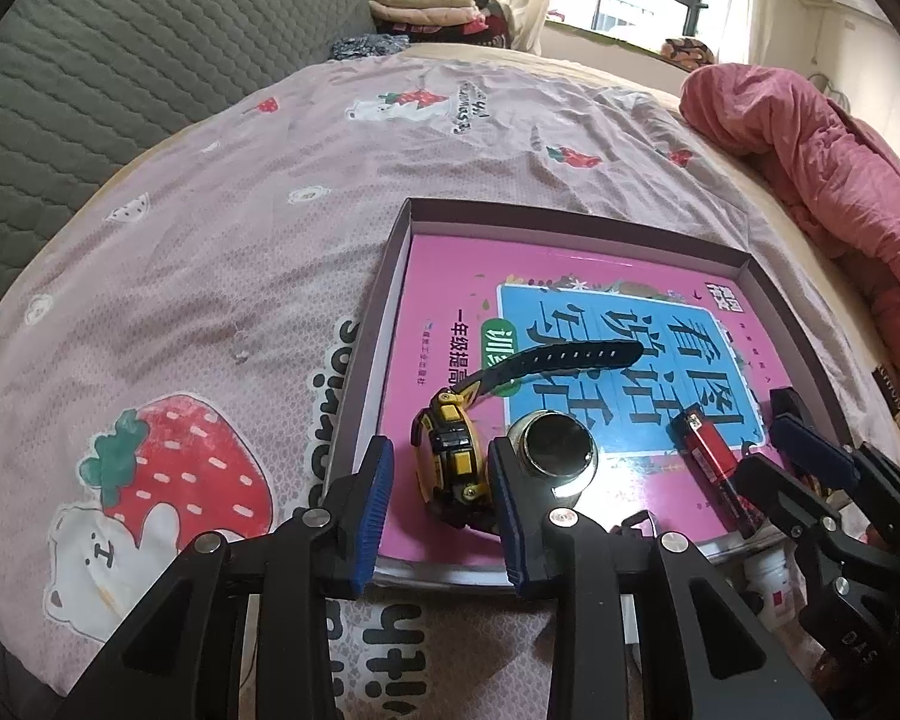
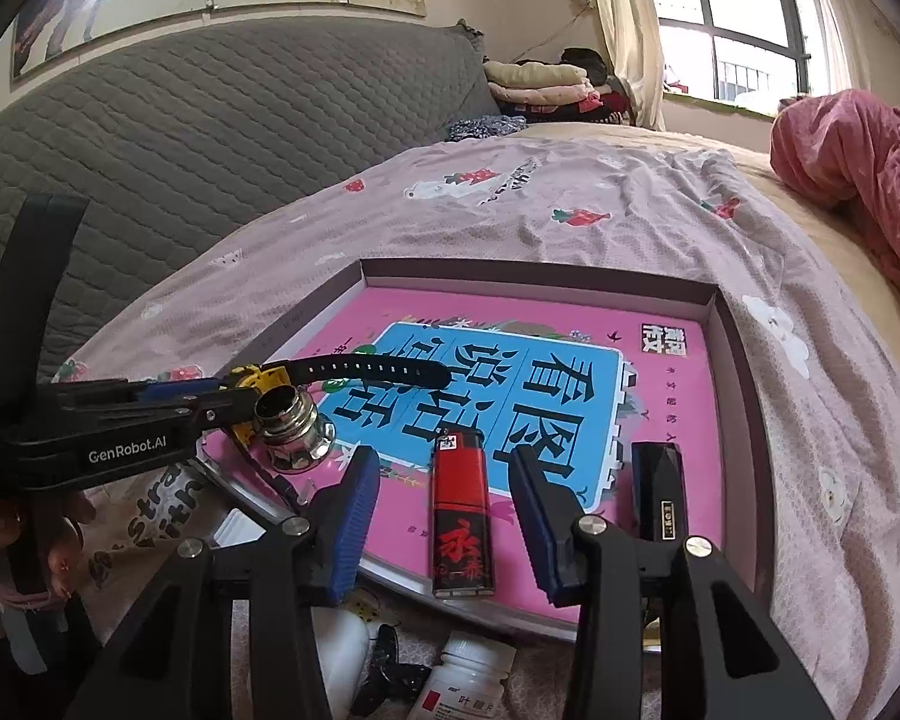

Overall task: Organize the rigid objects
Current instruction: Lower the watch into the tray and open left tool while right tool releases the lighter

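Two hand-held grippers hover wide open over the shallow box (image 2: 732,360) on the bed: the left hand-held gripper (image 1: 438,504) straddles the yellow watch (image 1: 450,456) beside a metal knob (image 1: 555,447), the right hand-held gripper (image 2: 444,516) straddles the red lighter (image 2: 461,516), with a black case (image 2: 657,486) just right.

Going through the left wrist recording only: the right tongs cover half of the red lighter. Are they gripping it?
Observer: No. The right wrist view shows the right tongs open, with the red lighter lying flat on the pink book between them and a gap on each side.
Operator: What is the dark thing beyond the lighter?
Observer: A dark case with a small gold label. It lies on the book just outside the tongs.
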The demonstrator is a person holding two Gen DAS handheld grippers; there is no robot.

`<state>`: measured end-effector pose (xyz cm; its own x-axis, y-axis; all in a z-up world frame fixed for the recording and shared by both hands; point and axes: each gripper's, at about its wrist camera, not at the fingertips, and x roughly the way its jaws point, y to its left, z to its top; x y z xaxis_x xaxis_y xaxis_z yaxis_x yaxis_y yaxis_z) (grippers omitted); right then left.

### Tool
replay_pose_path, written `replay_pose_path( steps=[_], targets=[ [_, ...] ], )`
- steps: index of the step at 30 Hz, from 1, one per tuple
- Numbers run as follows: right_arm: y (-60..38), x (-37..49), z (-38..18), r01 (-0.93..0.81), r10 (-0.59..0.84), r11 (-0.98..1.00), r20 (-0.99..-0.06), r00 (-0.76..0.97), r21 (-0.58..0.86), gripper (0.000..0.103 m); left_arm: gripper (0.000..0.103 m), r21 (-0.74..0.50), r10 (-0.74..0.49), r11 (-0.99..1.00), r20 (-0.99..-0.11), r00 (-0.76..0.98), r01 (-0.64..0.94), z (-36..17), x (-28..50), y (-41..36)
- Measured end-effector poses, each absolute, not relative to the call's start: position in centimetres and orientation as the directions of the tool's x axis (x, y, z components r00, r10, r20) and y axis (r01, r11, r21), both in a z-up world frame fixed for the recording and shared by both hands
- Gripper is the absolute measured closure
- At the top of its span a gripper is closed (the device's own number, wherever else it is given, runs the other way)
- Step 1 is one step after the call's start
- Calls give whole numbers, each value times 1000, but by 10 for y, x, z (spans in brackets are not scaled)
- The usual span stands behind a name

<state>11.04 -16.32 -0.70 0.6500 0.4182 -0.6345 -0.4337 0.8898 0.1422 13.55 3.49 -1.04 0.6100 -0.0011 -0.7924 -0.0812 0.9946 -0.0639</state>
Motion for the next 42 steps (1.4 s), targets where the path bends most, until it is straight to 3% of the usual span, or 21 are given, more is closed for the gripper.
replay_pose_path(
  steps=[20,22,24,40,42],
  targets=[
    [-164,101,-1,-435,398,895,-608,687,96,56,69,-69,-10,995,-776,631,-69,8,121,35],
    [-165,98,0,-433,390,898,-601,697,80,53,68,-69,-12,995,-775,632,-66,11,119,34],
    [-165,96,2,-435,388,898,-597,702,72,52,60,-72,-17,996,-771,637,-60,14,117,34],
    [-188,74,19,-377,354,924,-535,767,72,52,56,-66,-37,998,-755,655,-20,30,101,24],
    [-192,72,21,-363,354,927,-530,771,92,52,50,-67,-42,998,-752,658,-12,33,98,22]
  ],
)
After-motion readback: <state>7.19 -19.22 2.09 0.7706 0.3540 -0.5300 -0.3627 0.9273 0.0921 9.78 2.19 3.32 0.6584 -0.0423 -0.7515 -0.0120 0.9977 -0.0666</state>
